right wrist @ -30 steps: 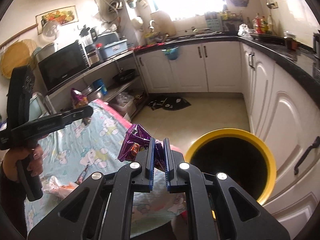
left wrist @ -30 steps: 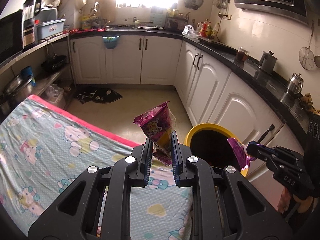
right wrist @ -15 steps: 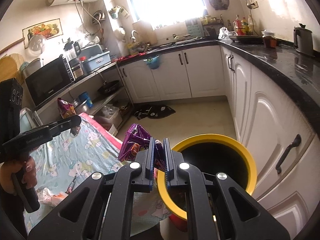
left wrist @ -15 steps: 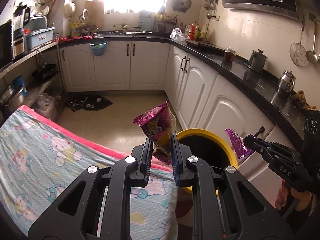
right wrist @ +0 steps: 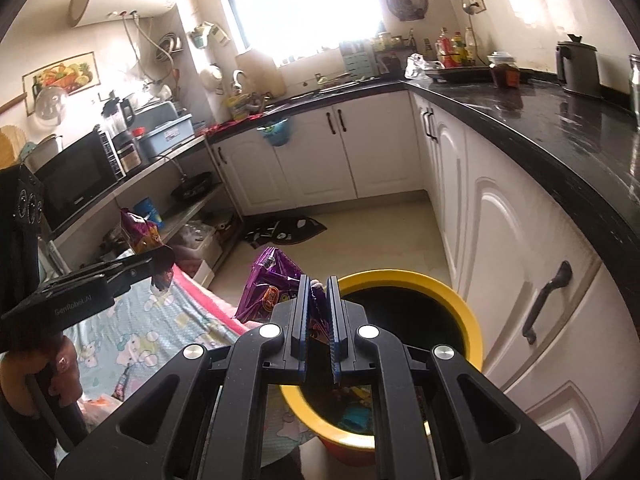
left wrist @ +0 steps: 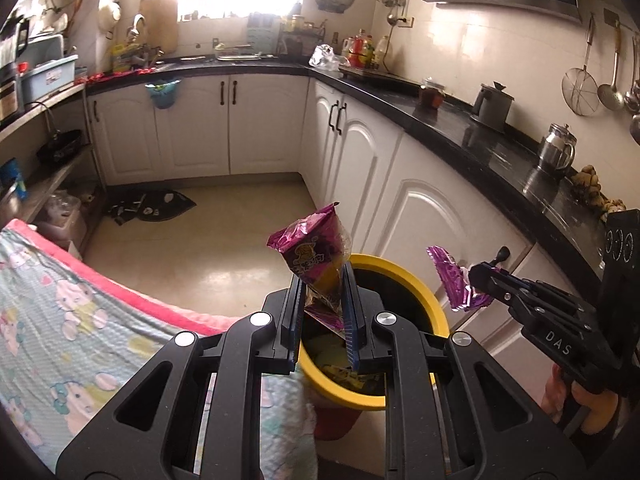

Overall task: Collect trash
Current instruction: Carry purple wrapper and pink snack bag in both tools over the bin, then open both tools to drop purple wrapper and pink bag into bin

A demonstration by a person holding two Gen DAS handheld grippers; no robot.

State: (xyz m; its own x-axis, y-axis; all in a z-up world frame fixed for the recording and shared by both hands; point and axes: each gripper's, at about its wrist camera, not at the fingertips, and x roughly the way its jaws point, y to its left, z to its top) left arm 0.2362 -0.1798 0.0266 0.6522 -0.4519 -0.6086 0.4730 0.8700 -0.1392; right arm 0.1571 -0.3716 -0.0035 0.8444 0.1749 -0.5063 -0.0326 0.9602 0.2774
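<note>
Left wrist, crinkled purple-yellow snack wrapper

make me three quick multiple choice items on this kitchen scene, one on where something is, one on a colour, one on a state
1. Where is the bin relative to the cloth-covered table?
A. on top of it
B. on the floor beside its edge
C. on the counter

2. What colour is the bin's rim?
A. yellow
B. blue
C. white

3. What is the state of the left gripper?
A. open and empty
B. shut on a purple snack wrapper
C. shut on a spoon

Answers:
1 B, the bin stands below the table's corner, by the white cabinets.
2 A, the rim is plainly yellow in both views.
3 B, its pads pinch the wrapper; the right gripper holds another wrapper.
</note>
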